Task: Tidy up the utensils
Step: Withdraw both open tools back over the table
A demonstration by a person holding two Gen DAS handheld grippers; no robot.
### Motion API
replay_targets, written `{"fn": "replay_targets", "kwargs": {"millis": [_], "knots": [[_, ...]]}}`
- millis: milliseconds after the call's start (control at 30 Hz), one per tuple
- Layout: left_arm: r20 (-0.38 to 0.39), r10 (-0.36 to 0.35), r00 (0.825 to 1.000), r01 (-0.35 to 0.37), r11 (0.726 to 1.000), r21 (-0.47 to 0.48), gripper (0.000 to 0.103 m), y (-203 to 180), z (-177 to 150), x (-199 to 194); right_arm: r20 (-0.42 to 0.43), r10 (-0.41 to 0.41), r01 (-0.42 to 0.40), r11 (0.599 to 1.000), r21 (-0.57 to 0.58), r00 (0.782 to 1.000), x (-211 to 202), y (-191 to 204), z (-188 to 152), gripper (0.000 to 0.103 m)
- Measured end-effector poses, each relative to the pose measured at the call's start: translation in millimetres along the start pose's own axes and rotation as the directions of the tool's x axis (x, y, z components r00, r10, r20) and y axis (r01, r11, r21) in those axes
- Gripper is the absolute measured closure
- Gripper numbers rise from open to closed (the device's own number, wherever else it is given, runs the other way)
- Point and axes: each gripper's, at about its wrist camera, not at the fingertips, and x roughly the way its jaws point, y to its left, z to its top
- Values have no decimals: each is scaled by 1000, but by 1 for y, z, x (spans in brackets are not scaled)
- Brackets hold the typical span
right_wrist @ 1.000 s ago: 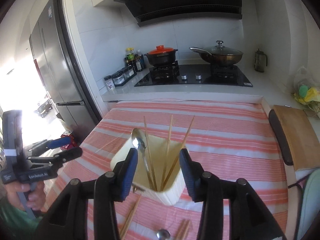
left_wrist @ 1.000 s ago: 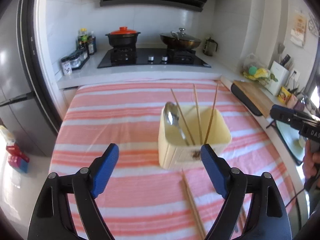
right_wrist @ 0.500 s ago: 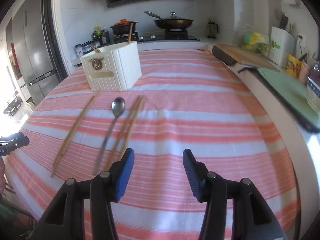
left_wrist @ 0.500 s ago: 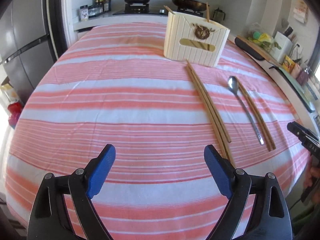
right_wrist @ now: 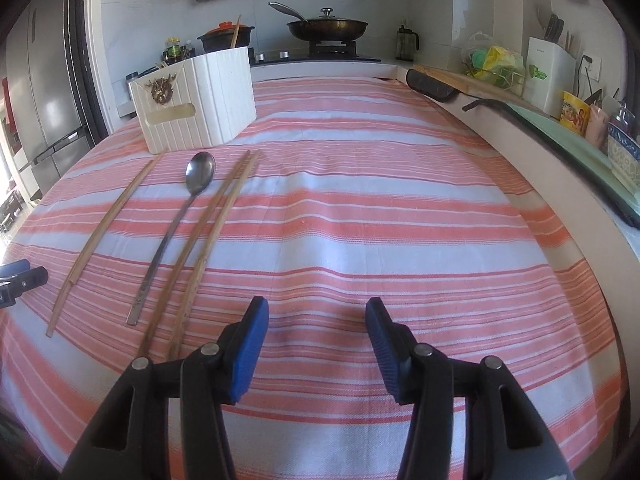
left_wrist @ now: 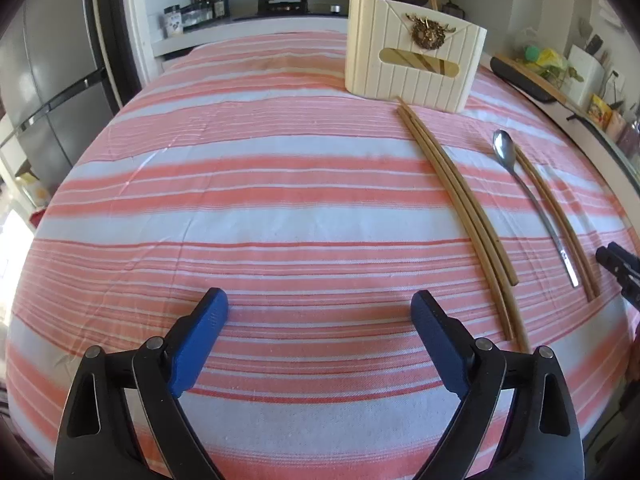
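A cream utensil holder (left_wrist: 416, 68) stands at the far side of the striped cloth, with chopsticks sticking out of its top. In front of it lie a pair of wooden chopsticks (left_wrist: 460, 208), a metal spoon (left_wrist: 532, 204) and more chopsticks (left_wrist: 560, 224). My left gripper (left_wrist: 319, 300) hovers low over bare cloth, left of the pair. Its jaws are opening and nothing is between them. My right gripper (right_wrist: 317, 306) is open and holds nothing. It is just right of the near ends of two chopsticks (right_wrist: 208, 232), with the spoon (right_wrist: 176, 224) and a single chopstick (right_wrist: 104, 232) further left.
The striped cloth (left_wrist: 240, 216) covers the whole table. A stove with a red-lidded pot (right_wrist: 226, 36) and a wok (right_wrist: 328, 28) lies behind it. A fridge (left_wrist: 48, 64) stands to the left. A cutting board (right_wrist: 460, 80), bags and a bowl (right_wrist: 624, 152) line the right counter.
Both grippers came down from above the holder to low over the cloth's near part. The utensils on the cloth have come into view. The left jaws stand slightly wider.
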Motion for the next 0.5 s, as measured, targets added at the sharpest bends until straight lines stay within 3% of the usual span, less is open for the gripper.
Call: {"fn": "replay_targets", "kwargs": {"millis": [500], "knots": [[-11, 3, 1000, -3, 1000, 14, 4, -2, 0, 2, 6, -39, 39, 999, -26, 999, 2, 6, 1, 52]]}}
